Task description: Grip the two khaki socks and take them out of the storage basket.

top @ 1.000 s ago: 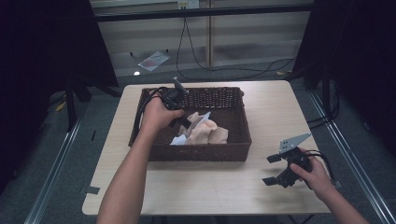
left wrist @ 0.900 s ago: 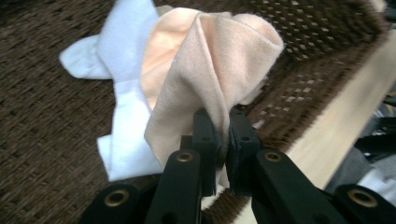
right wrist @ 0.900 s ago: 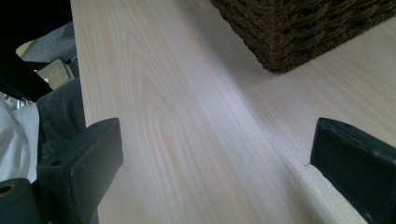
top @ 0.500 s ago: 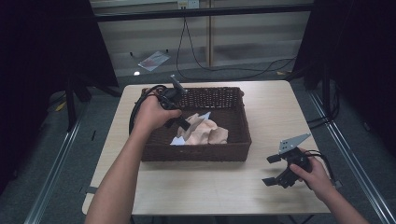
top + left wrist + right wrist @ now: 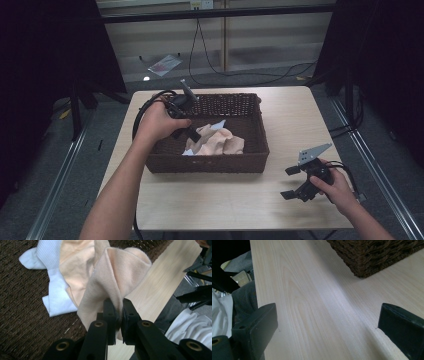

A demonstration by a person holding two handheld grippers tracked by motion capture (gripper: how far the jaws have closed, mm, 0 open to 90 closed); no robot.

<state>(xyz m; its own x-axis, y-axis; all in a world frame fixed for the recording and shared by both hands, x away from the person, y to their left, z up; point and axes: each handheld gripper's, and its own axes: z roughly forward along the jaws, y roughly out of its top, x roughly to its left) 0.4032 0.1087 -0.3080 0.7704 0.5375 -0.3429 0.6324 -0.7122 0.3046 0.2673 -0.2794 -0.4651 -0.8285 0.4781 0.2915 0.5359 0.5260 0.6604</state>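
The left gripper (image 5: 119,312) has its fingers pinched on a fold of peach cloth (image 5: 112,280), which lies beside a white cloth (image 5: 53,297) inside a dark wicker basket (image 5: 252,107). The right gripper (image 5: 295,182) rests on the pale wooden worktop (image 5: 295,120), near the basket, fingers spread wide and holding nothing. Grey floor and black cables (image 5: 240,75) lie beyond.
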